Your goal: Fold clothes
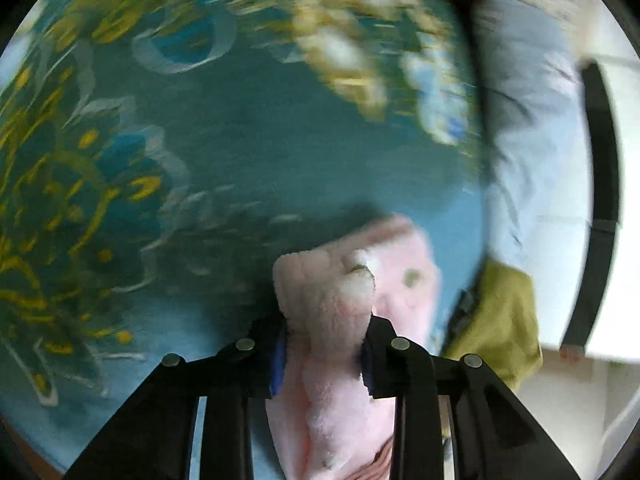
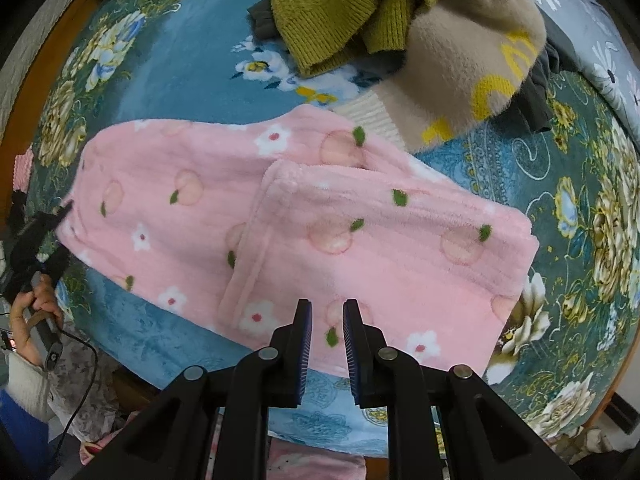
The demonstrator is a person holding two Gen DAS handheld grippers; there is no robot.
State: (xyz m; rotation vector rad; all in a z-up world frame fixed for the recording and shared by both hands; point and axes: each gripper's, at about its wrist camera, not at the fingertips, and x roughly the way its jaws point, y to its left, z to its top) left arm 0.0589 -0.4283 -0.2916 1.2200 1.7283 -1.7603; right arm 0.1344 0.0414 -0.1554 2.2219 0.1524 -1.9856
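Gripping a bunched fold of pink fleece garment (image 1: 328, 320), the left tool (image 1: 326, 344) has its fingers (image 1: 264, 344) pressed against the fabric on both sides. More pink cloth hangs below the tips and spreads just ahead to the right. Heavy motion blur in the left wrist view; ahead lies a blue floral blanket (image 1: 240, 140). Off to the right, an olive-green patch (image 1: 500, 320), probably a knit garment, though blur makes this uncertain.

Right wrist view, sharp. Right tool (image 2: 327, 312) hovers with its blue-padded fingers (image 2: 306, 344) parted by a narrow gap, nothing between them. Directly ahead and beneath the tips, the pink garment, printed with peaches and white flowers, lies on the blanket covering a bed, its right portion folded over on top of the rest. Far ahead, a pile: green knit sweater (image 2: 336, 8) resting on a beige fuzzy garment with yellow lettering (image 2: 468, 68), dark cloth (image 2: 532, 100) tucked under its right side. The beige piece touches the pink garment's far edge. At far left, a hand (image 2: 30, 320) grips the handle of the other tool, which meets the pink garment's left end.
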